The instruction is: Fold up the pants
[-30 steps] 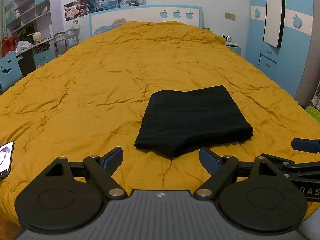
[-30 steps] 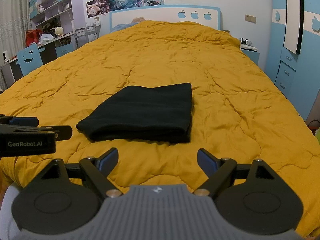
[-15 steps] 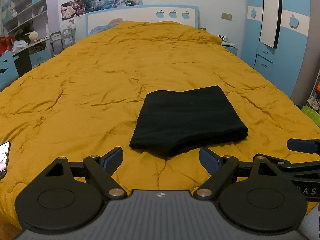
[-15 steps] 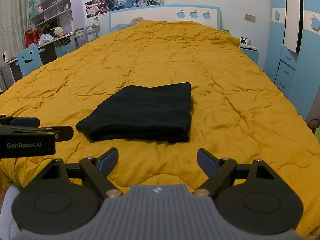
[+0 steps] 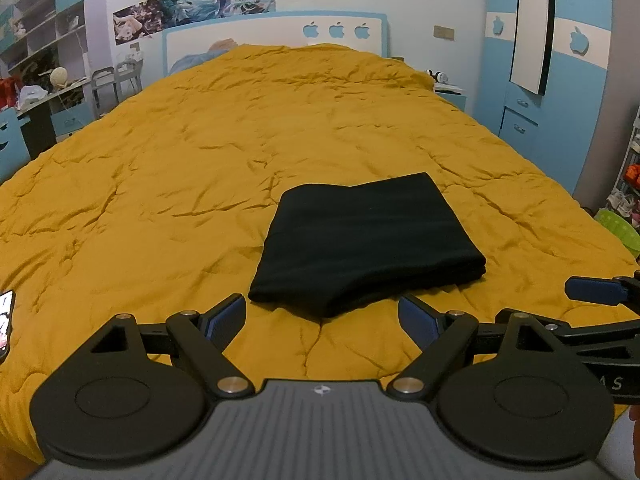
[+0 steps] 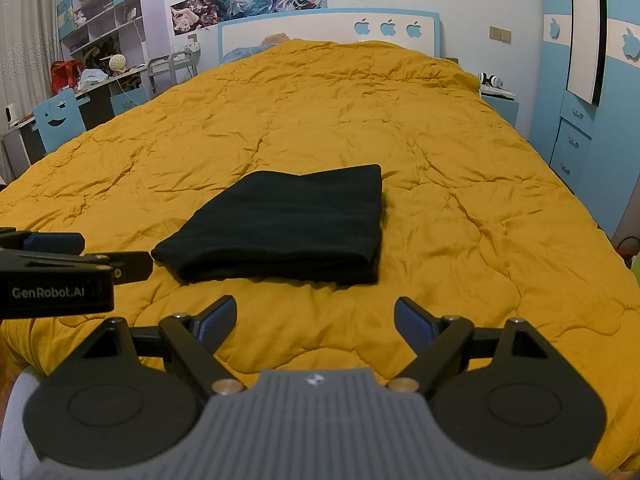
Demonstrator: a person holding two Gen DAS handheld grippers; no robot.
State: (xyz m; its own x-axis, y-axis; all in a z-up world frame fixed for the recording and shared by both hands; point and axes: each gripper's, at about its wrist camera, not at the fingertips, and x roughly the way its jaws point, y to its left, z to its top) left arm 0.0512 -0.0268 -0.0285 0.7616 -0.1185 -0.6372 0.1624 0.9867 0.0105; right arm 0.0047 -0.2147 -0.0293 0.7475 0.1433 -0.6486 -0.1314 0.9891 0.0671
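Left gripper (image 5: pixel 322 316) and right gripper (image 6: pixel 314 318): my jaws wide, empty. Pants (image 5: pixel 366 240) lie as a compact folded rectangle on the bed (image 5: pixel 200 168), just beyond both; folding appears complete

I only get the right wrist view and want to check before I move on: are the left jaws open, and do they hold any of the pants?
Observer: The left gripper has its jaws wide open and grips nothing. The folded pants lie flat just ahead of it.
Operator: Is there anything on the bed out to its left that I can't see?
Observer: Yes, a phone with its screen lit lies on the yellow quilt at the left edge.
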